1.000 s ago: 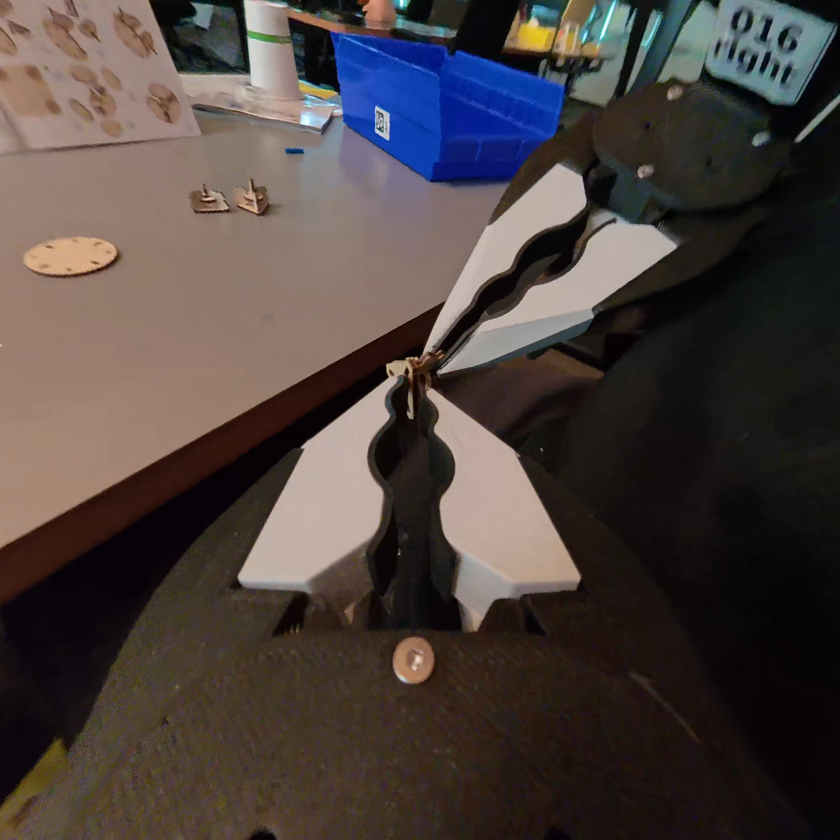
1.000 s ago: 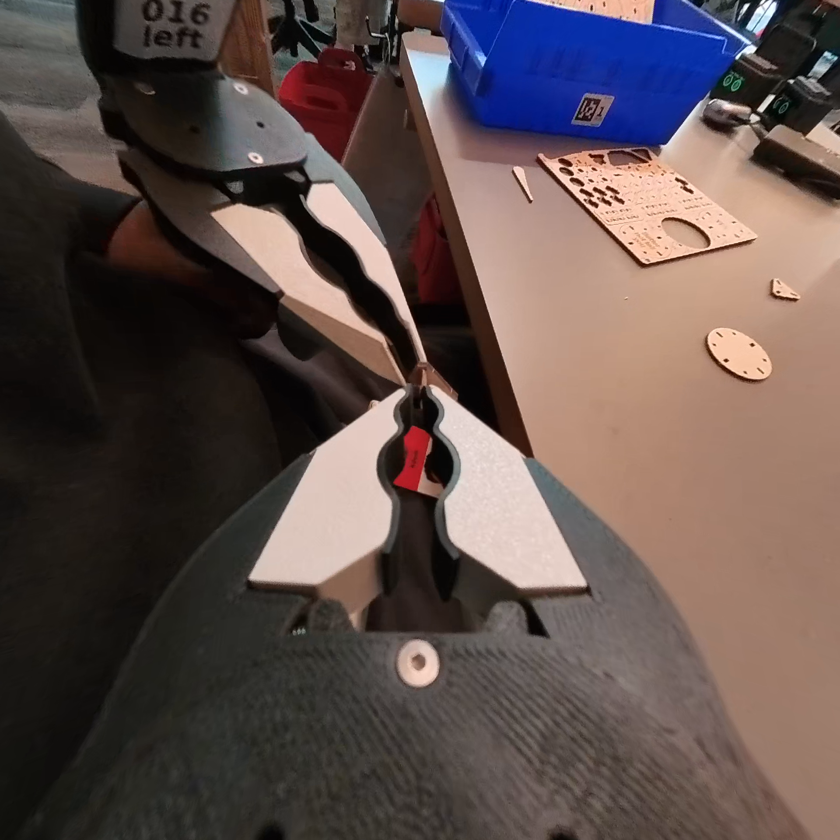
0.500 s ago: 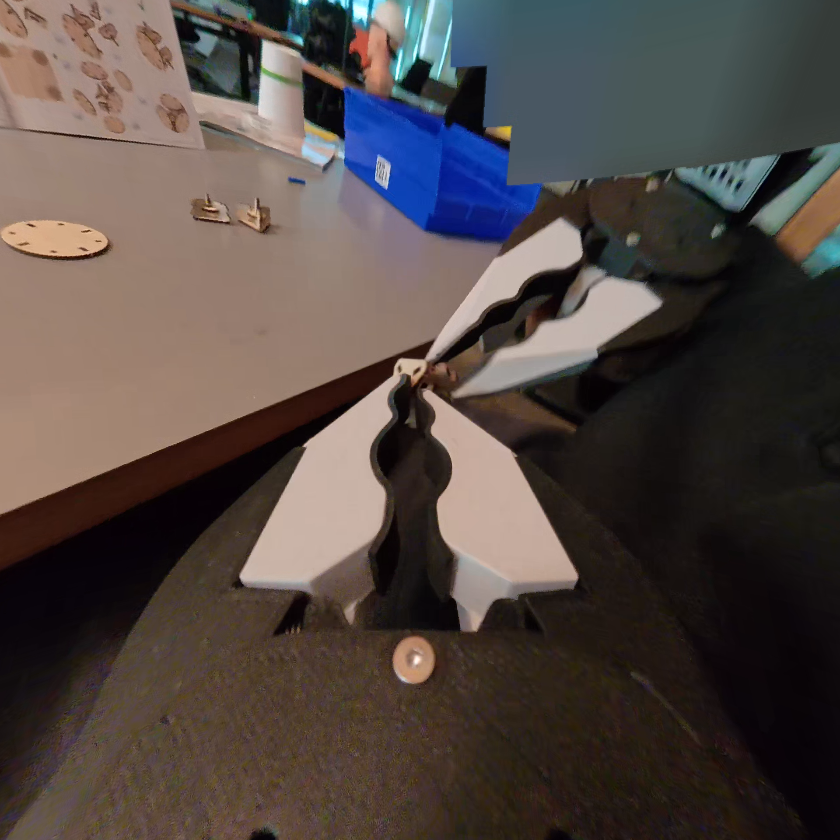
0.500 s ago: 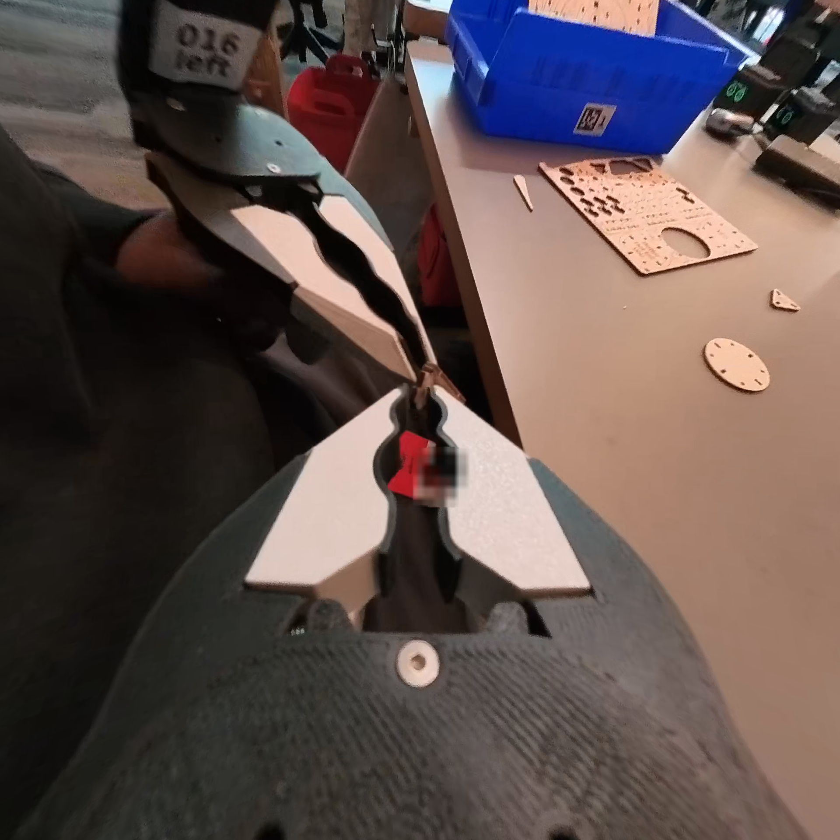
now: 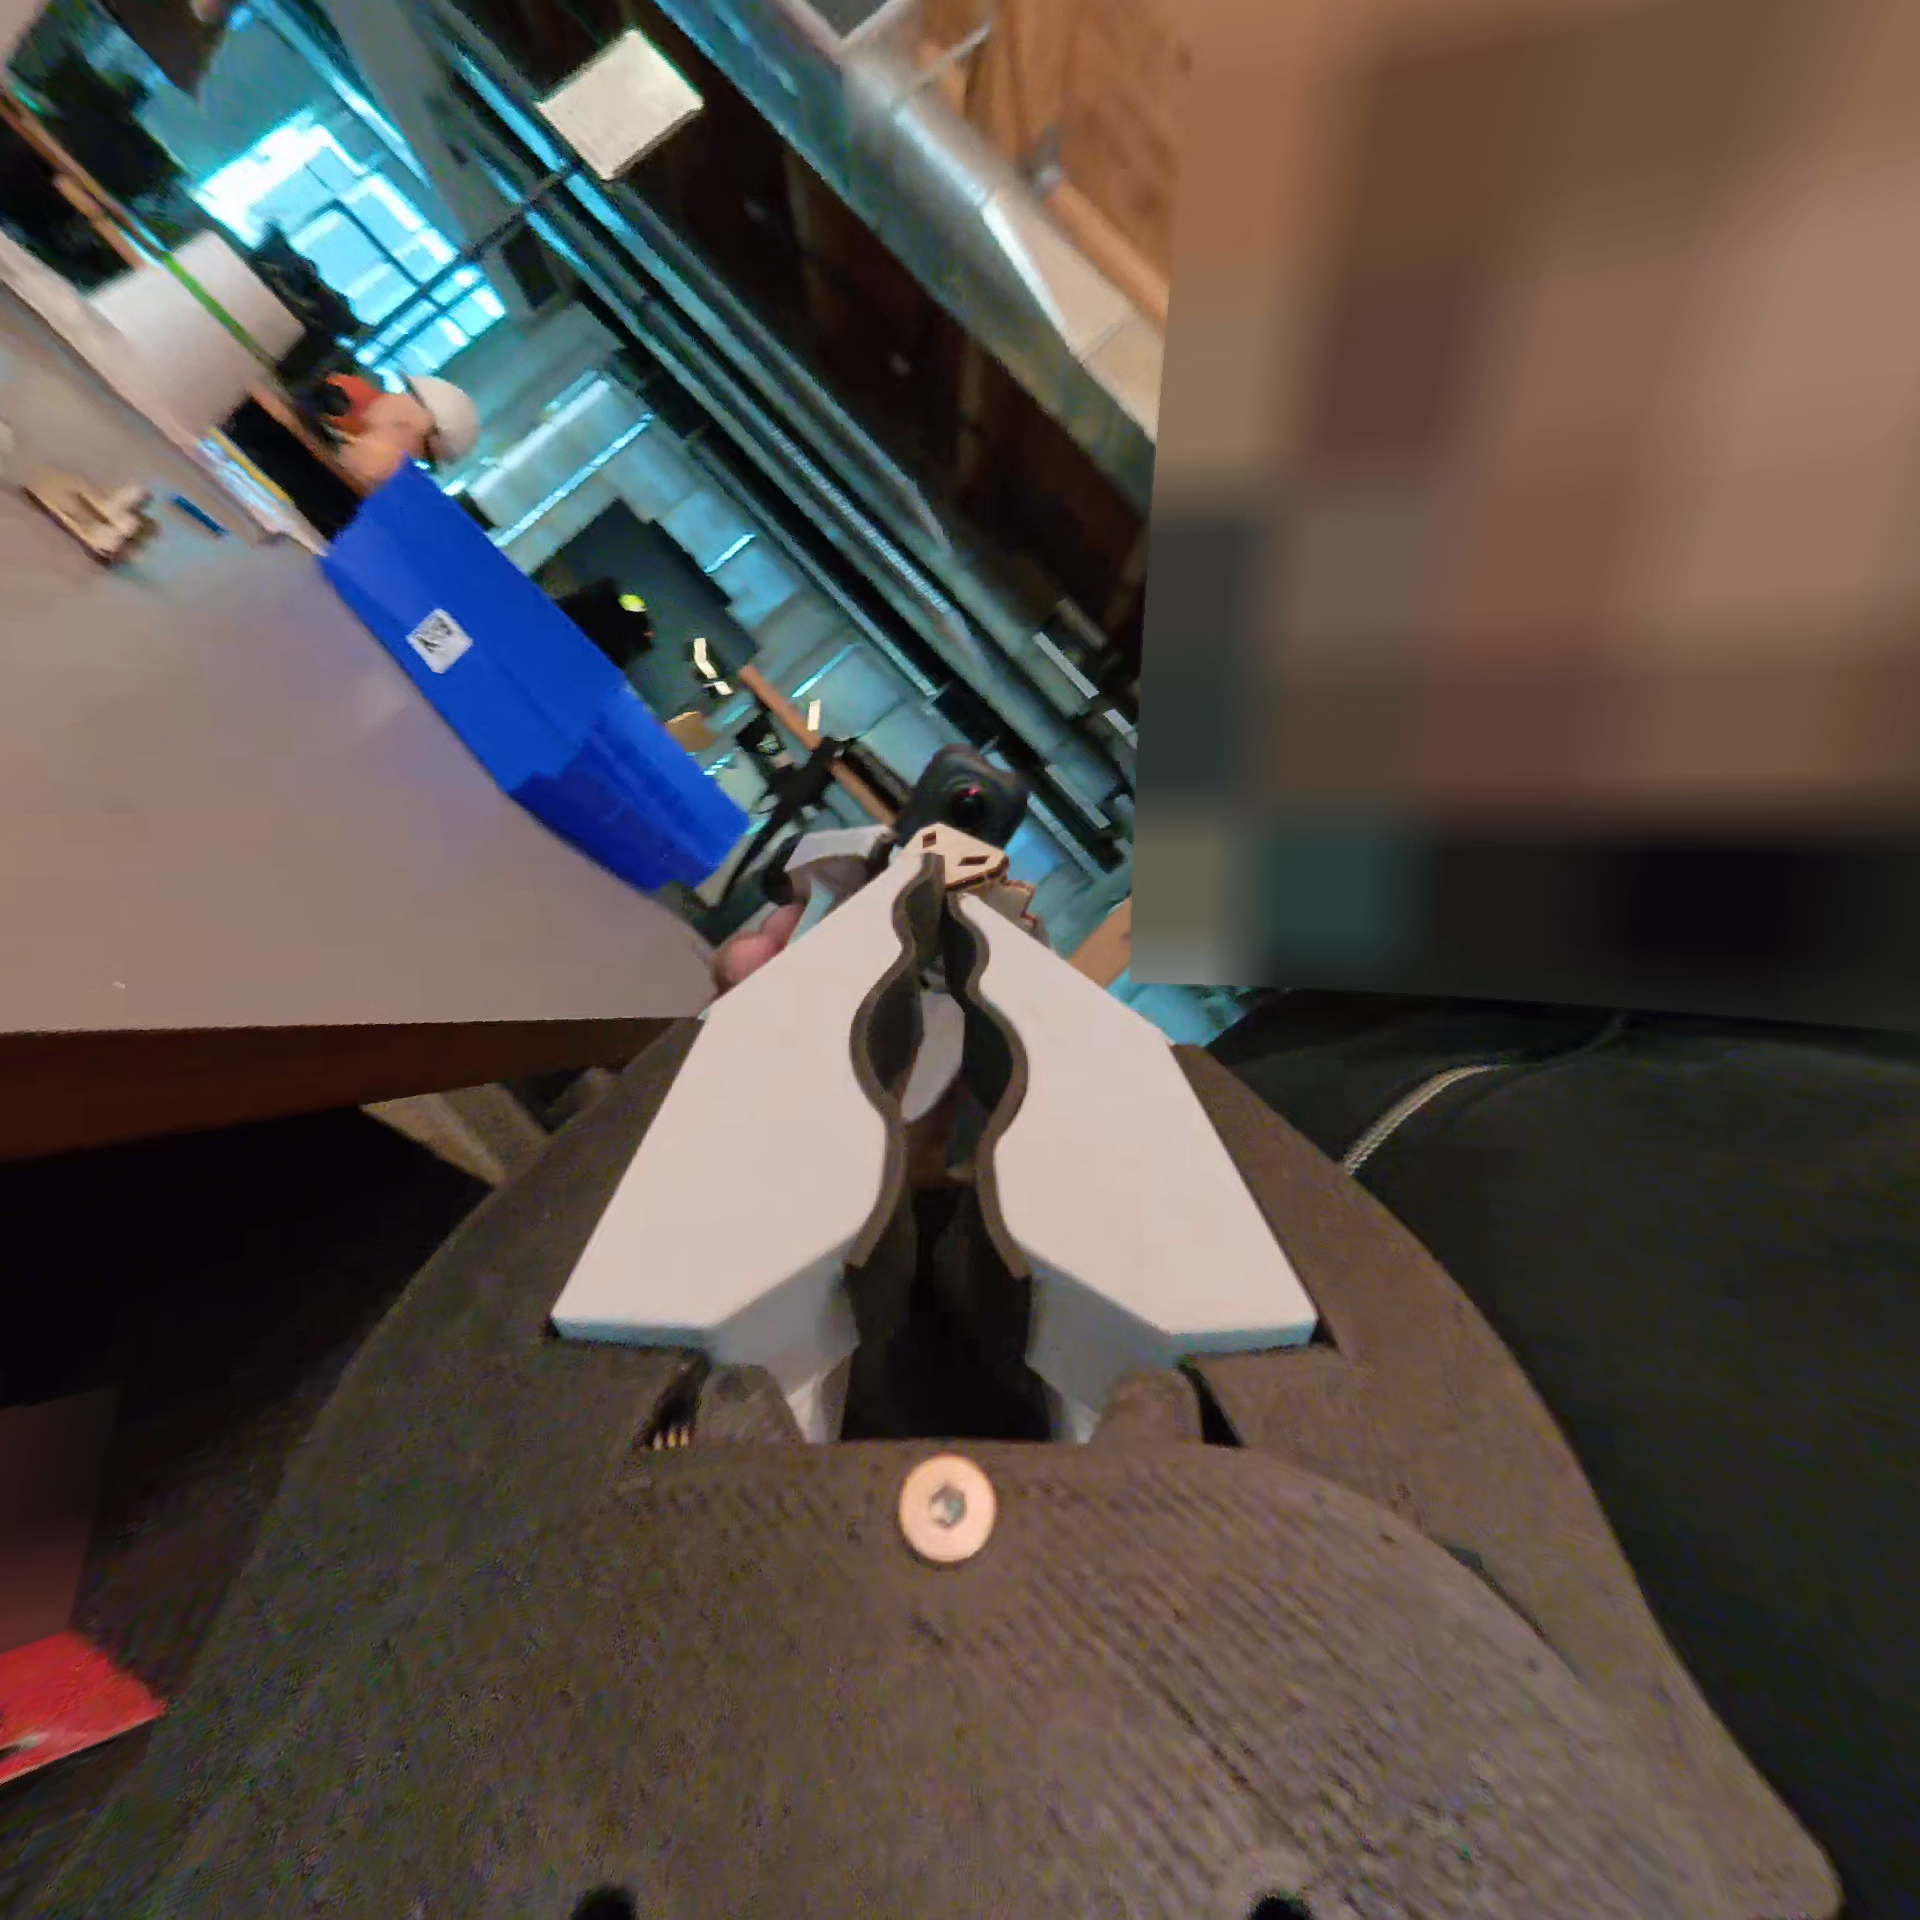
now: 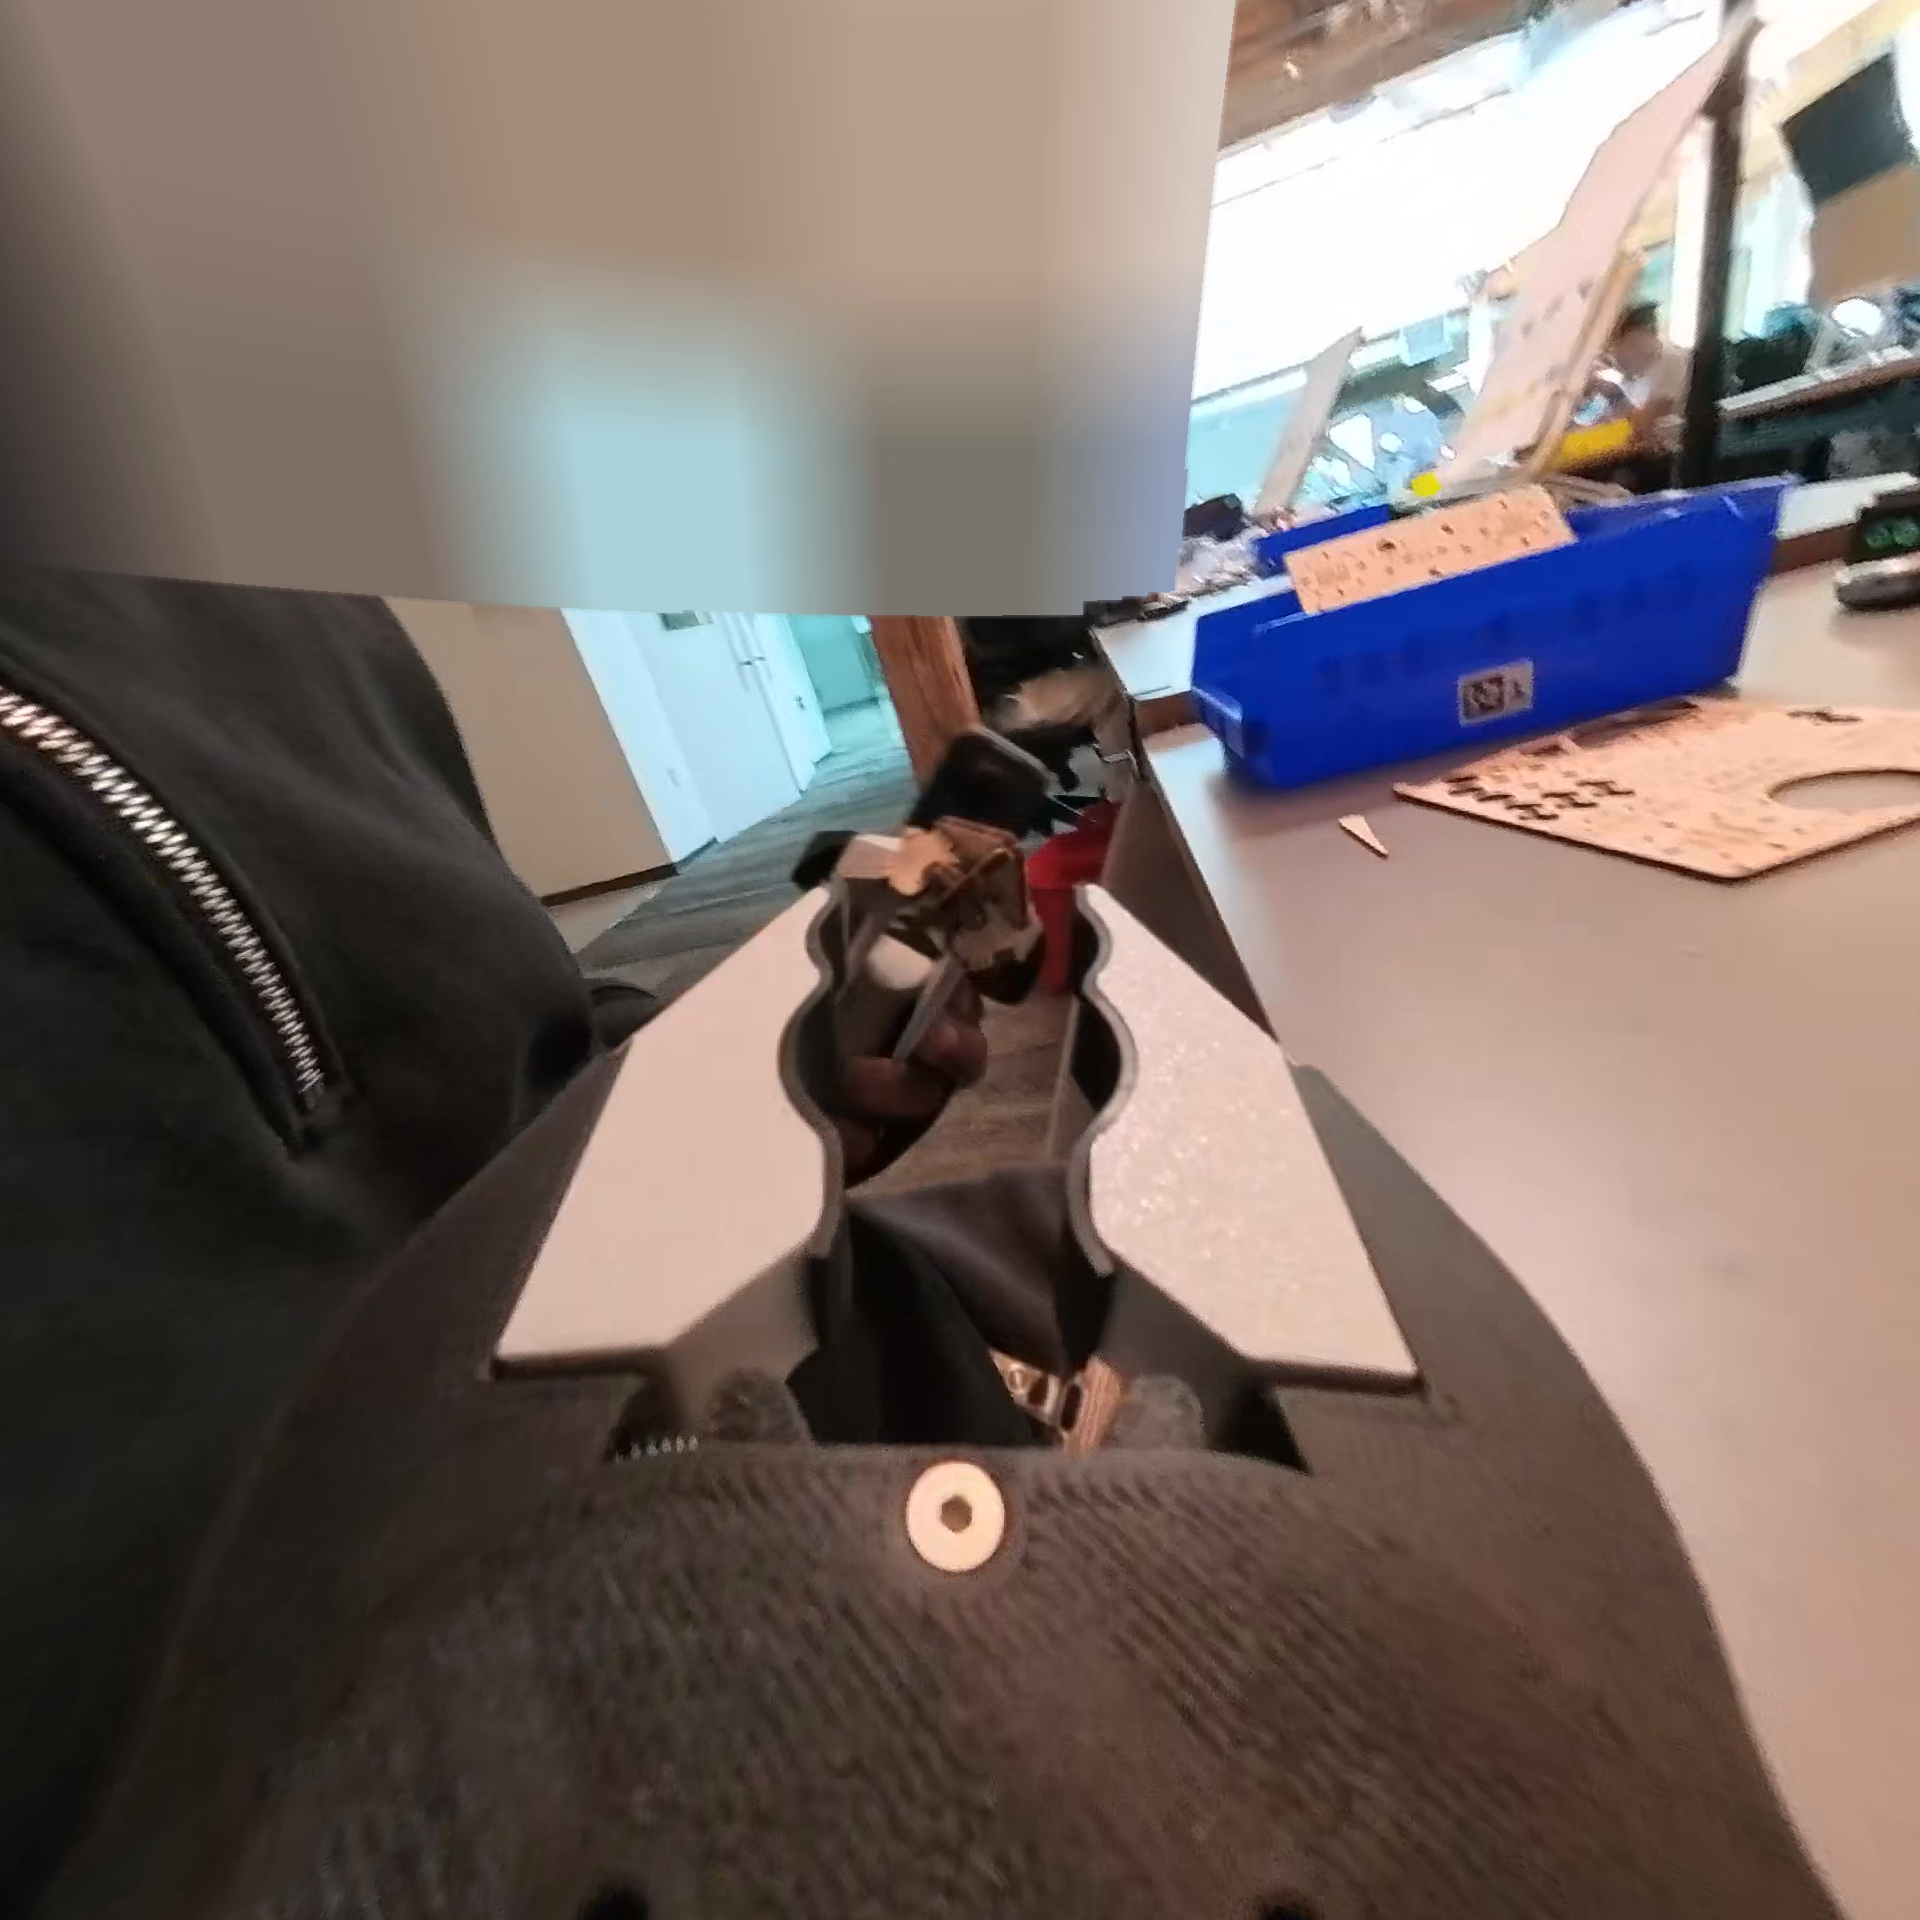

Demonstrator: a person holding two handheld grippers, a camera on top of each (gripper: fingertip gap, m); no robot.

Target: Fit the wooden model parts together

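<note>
My left gripper [image 5: 940,878] is shut on a small pale laser-cut wooden piece [image 5: 964,857] that sticks out past its tips, held in the air off the table's edge. In the right wrist view my right gripper [image 6: 951,920] is open, its pads well apart and touching nothing. Beyond its tips, the left gripper shows end-on with the wooden piece [image 6: 977,883] pinched in it and a hand below. The wooden piece stands in line with the right gripper's gap but apart from both pads.
A grey table [image 6: 1558,1143] lies to the right, with a blue bin [image 6: 1486,644], a flat wooden cut-out sheet [image 6: 1662,800] and a wooden sliver [image 6: 1361,831]. The bin also shows in the left wrist view [image 5: 520,675]. A dark zipped jacket [image 6: 260,883] is close on the left. The tips of both grippers are at nearly the same place.
My right gripper, which was pinched tip to tip with the left on the small wooden piece, has opened and drawn back. The left gripper keeps the piece. Both views have tilted upward.
</note>
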